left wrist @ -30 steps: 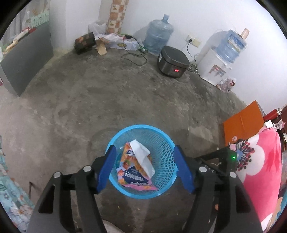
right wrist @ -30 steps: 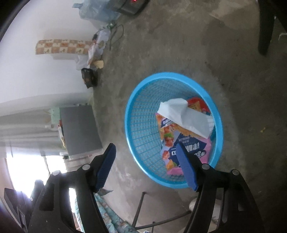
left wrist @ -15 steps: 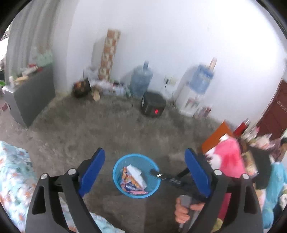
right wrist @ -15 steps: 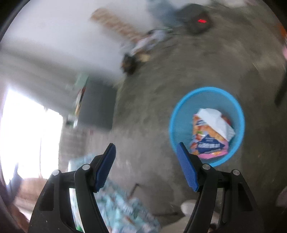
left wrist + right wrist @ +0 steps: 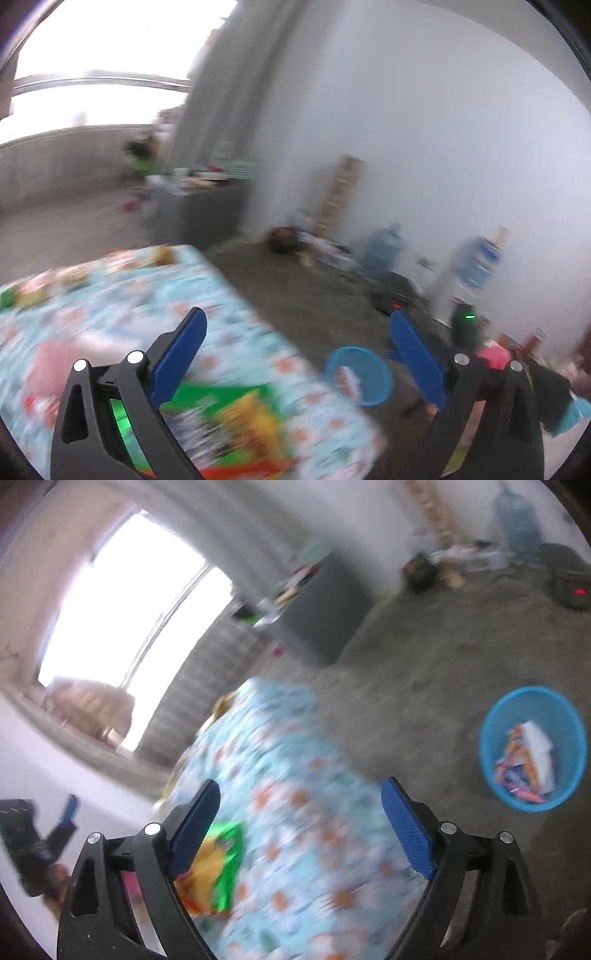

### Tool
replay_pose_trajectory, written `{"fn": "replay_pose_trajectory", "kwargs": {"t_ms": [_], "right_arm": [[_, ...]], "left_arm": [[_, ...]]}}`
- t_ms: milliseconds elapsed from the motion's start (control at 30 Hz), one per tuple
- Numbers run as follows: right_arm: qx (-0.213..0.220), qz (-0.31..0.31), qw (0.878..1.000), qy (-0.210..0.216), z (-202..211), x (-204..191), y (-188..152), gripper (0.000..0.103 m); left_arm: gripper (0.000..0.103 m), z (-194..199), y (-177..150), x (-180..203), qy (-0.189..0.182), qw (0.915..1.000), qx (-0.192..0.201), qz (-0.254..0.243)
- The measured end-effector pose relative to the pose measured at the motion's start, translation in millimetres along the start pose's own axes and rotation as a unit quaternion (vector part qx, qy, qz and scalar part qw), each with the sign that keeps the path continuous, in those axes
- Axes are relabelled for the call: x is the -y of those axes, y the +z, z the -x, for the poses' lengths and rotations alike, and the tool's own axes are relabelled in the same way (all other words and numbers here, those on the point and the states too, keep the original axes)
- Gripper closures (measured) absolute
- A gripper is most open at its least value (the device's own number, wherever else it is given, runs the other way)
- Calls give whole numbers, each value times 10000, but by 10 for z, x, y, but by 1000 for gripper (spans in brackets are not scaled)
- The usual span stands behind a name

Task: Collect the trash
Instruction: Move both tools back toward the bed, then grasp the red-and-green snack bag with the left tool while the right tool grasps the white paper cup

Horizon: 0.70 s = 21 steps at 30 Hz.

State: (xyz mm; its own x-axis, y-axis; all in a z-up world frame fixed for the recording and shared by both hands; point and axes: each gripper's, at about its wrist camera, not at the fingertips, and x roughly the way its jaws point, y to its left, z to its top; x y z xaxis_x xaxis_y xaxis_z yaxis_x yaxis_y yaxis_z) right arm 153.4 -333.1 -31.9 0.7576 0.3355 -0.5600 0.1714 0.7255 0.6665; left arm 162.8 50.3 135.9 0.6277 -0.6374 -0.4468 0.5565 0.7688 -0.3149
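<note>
Left gripper (image 5: 295, 350) and right gripper (image 5: 299, 819) both hang wide open and empty above a blurred floral-cloth table (image 5: 295, 794). Green-and-yellow snack wrapper (image 5: 218, 867) lies on it beside the right gripper's left finger; blue trash basket (image 5: 495, 775), holding 2 or more wrappers, stands on the floor well apart to the right.

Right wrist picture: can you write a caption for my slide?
Open right gripper above a flowery tablecloth, blue basket holding trash on the floor beyond.
</note>
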Motion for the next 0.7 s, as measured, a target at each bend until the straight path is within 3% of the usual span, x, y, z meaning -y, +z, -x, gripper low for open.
{"fn": "replay_pose_trajectory", "kwargs": {"t_ms": [133,267,400,567,700], "right_arm": [[-608,242,9971,388,-225,-272,-146,18],[-1119,407,9906,672,-432,-588,-329,18],[-1555,661,9822,821,-606,-869,-581,18],[-1769,866,9779,695,-757,-987,-714,22],[-1671,888,9787,792,-833,-1050,-613,26]], "left_arm": [[6,432,-354,-469,633,9963,242,529],[6,627,-699,-790,869,9880,317,1241],[6,696,-1095,-955,490,9805,247,1887],[6,552,-1413,-854,358,9848,-229,1687],[6,328,-1545,-690,-90,9877,-531,1469]]}}
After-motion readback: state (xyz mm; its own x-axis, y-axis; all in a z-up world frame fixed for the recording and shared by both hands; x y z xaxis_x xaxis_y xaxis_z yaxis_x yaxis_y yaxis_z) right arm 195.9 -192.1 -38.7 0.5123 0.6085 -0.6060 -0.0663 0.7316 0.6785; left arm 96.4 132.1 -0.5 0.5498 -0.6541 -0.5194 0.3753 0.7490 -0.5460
